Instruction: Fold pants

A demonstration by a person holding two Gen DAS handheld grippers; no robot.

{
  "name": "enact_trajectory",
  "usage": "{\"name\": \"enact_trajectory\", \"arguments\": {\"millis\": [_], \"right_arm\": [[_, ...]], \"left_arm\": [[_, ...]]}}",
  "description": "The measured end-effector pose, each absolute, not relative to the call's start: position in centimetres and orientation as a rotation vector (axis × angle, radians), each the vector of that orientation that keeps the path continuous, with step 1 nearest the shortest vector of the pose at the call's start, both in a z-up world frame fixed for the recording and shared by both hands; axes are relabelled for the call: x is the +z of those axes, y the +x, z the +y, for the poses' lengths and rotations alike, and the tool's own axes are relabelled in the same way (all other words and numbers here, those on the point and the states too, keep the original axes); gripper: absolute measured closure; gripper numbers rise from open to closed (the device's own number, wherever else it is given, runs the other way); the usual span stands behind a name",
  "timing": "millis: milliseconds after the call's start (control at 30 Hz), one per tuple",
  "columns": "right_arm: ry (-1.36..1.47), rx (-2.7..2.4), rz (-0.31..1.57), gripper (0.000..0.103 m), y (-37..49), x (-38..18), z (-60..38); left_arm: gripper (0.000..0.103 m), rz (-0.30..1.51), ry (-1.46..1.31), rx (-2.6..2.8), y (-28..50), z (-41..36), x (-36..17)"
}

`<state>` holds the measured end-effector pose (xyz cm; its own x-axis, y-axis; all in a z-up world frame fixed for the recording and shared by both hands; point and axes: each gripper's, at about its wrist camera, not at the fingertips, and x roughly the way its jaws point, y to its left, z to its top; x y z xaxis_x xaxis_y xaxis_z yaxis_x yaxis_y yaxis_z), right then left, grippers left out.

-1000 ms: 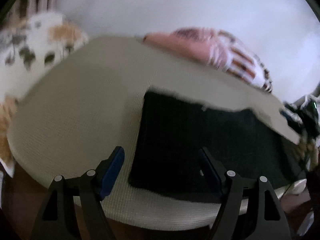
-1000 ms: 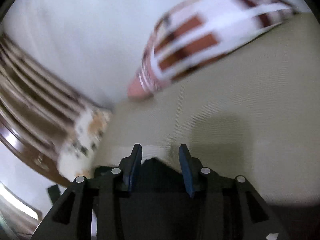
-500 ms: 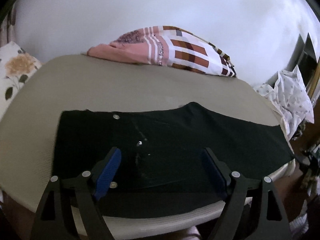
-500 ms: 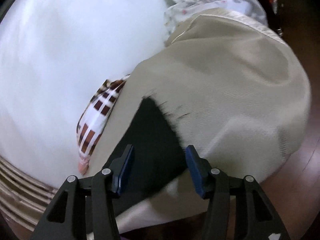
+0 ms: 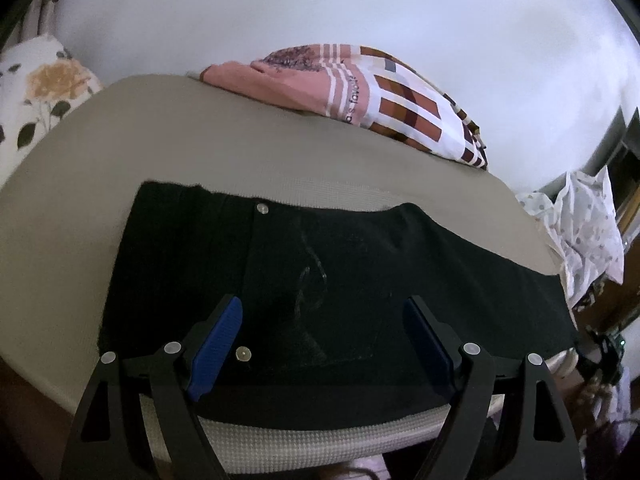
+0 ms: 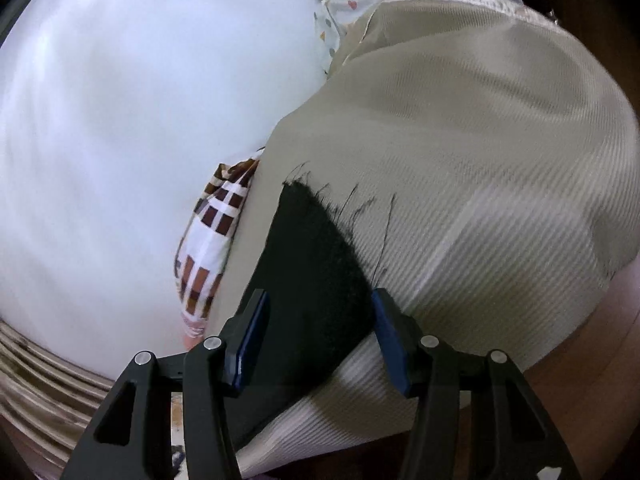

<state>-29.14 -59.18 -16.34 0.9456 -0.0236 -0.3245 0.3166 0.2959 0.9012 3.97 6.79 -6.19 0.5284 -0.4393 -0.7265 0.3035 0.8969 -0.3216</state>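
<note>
Black pants (image 5: 360,260) lie flat across a beige ribbed bed cover (image 5: 200,128), waist end at the left with two metal buttons showing. My left gripper (image 5: 322,308) hovers open over the waist and seat area, blue pads wide apart, with only flat cloth seen between them. In the right wrist view the frayed leg end of the pants (image 6: 308,240) reaches the cover's (image 6: 480,140) front edge, loose threads trailing. My right gripper (image 6: 319,296) is open, its pads straddling that leg end near the bed's edge without pressing on it.
A pink and brown checked pillow (image 5: 380,96) lies behind the pants against the white wall, also seen as the checked pillow (image 6: 216,216). A floral pillow (image 5: 40,88) sits far left. Spotted white cloth (image 5: 580,224) is bunched at the right end. Brown floor lies below the bed edge.
The right gripper swung from the pants' near end to the frayed leg end and its jaws widened. The left view shifted so the waist area sits between its pads.
</note>
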Motion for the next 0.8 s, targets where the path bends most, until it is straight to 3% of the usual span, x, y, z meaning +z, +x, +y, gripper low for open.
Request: {"name": "enact_trajectory", "arguments": {"millis": [267, 600, 800], "right_arm": [[1.347, -0.162, 0.219, 0.053, -27.4, -17.2, -58.4], [1.196, -0.236, 0.354, 0.052, -23.4, -14.8, -58.0], [1.236, -0.230, 0.376, 0.057, -23.5, -15.3, -58.4]], "left_arm": [[0.020, 0.919, -0.168, -0.457, 3.9, 6.9, -6.4], [0.020, 0.935, -0.108, -0.408, 3.7, 6.5, -7.0], [0.020, 0.933, -0.016, -0.363, 3.5, 5.9, -7.2]]}}
